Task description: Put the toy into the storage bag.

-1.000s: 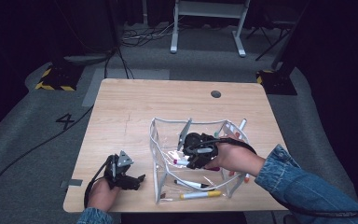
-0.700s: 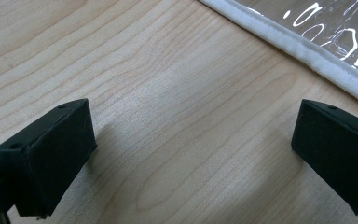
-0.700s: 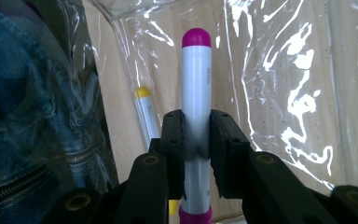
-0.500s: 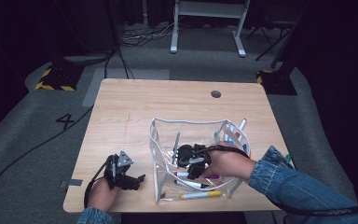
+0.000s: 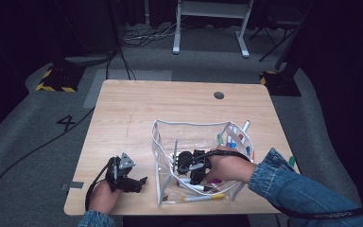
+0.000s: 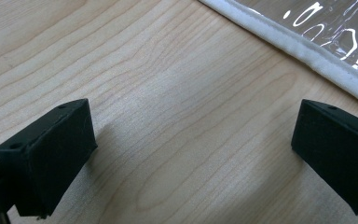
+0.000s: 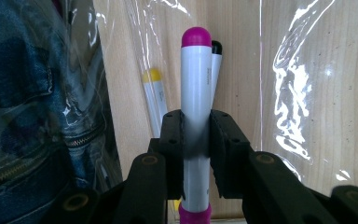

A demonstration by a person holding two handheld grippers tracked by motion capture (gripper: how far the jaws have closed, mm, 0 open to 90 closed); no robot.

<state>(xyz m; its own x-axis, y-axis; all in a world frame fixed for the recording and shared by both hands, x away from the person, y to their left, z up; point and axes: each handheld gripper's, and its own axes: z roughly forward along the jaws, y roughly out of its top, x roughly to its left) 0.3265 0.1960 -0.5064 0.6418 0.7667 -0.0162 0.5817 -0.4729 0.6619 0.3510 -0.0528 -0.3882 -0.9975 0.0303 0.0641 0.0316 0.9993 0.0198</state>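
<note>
A clear plastic pouch with white trim stands open on the wooden table. My right gripper is reached down inside it. In the right gripper view that gripper is shut on a white marker with magenta ends, which stands up between the pads. A black-capped marker and a yellow-capped one lie behind it on the pouch floor. My left gripper rests on the table left of the pouch, jaws wide open with only bare wood between them.
Several coloured markers lean against the pouch's right wall, and a yellow-tipped pen lies at its front. The pouch's white edge runs close to the left gripper. A denim sleeve presses on the pouch's side. A grommet hole sits far back.
The right hand has sunk deeper into the pouch and come a little toward the front left, still holding the marker. The left gripper has stayed put.
</note>
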